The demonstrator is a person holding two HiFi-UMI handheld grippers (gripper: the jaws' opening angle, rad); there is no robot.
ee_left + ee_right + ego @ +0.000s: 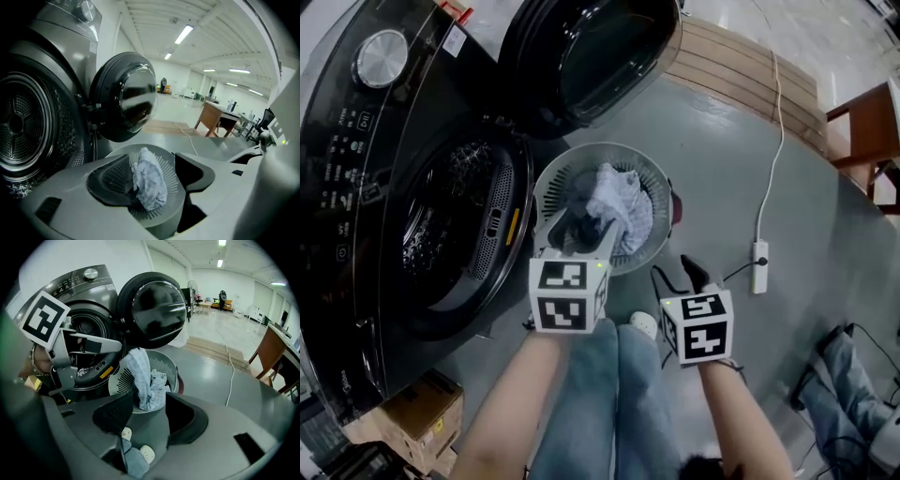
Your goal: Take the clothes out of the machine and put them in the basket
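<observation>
Clothes (623, 211): pale bundle heaped in round grey basket (551, 178), on floor (722, 159) just in front of machine (356, 187); door (591, 56) swung open. L tongs (581, 227): above basket, pointed down at bundle, jaws approx. half apart, pads not pressing on cloth. R tongs (678, 275): just beside basket rim, jaws at moderate gap, nothing between. Power strip (759, 267) w/ cable on floor, R of basket.

a: how was the light?
b: bright, from ceiling strips (184, 33) up right of the door (124, 101); its glass caught glare.
a: and the picture edges?
b: gripper views bowed and blackened at the corners; the drum (18, 124) left of the door was dim.
</observation>
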